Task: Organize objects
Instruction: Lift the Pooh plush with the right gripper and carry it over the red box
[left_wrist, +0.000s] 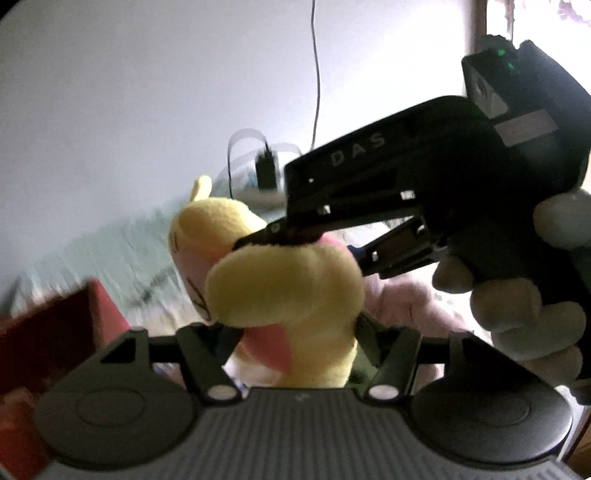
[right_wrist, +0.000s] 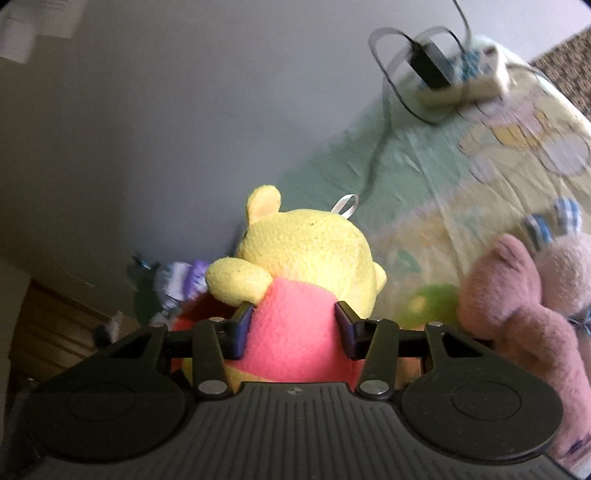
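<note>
Yellow bear plush (right_wrist: 306, 251): the landmark; a yellow soft toy in a pink-red shirt, held up off the bed between both tools, its head towards the grey wall.
Right gripper (right_wrist: 293, 325): its two dark fingers were pressed into either side of the bear's pink shirt, pinching the body just below the raised yellow arm.
Right gripper, from the left wrist view (left_wrist: 295, 236): it reached in from the right, its finger tips buried in the plush at the top of the bear; a gloved hand (left_wrist: 524, 295) gripped its black handle.
Left gripper (left_wrist: 291, 339): the bear's yellow limb and a pink flap filled the gap between its fingers; the finger tips were hidden behind the plush, so I cannot tell whether they pinched it or stood spread around it.
Bed sheet (right_wrist: 424, 166): pale green and yellow with a printed pattern, spread behind and to the right of the bear.
Pink plush (right_wrist: 517, 306): lay just to the right of the bear, near the right gripper's frame.
Green ball (right_wrist: 436, 302): between the bear and the pink plush, partly hidden.
Power strip (right_wrist: 465, 77): white, with a black adapter plugged in and cables looping off it, well beyond the bear on the far part of the bed.
Red box (left_wrist: 55, 332): blurred, to the left of the bear in the left wrist view.
</note>
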